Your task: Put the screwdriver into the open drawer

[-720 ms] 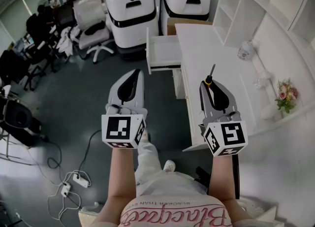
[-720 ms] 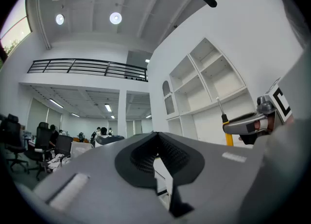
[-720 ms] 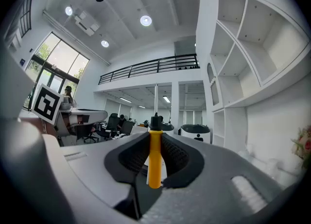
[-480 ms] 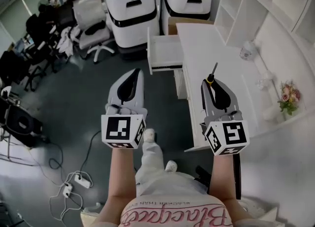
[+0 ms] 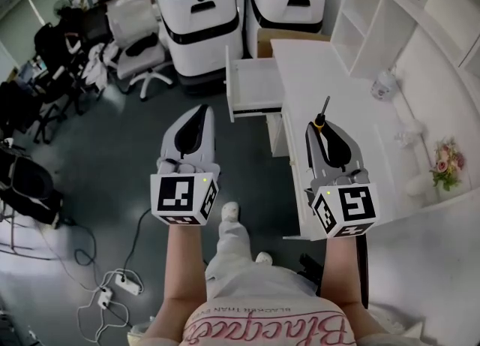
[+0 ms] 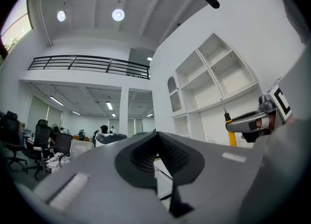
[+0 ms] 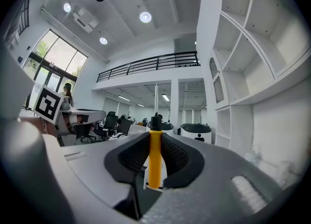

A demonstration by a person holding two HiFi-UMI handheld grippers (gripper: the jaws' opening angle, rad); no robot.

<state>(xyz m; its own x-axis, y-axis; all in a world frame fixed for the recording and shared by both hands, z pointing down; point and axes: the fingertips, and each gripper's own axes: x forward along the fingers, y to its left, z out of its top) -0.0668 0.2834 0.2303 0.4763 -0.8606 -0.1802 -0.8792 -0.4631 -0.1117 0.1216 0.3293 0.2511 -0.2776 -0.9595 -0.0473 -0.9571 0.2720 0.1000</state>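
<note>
Open-plan office doubling as a robotics lab. Reference: the white table (image 5: 322,74).
- Two big white-and-black machines (image 5: 196,14) just past its far end.
- Swivel chairs (image 5: 139,44) off to its left.
- Built-in white shelves (image 5: 390,7) along its right.
- Grey floor left of it, with loose cables and a power strip (image 5: 124,284).
- High ceiling with a mezzanine railing (image 7: 148,65).
- People at desks (image 6: 103,131) far beyond the table.

Shirt (image 5: 262,323) reads "BLACKER THAN", upside down.
</note>
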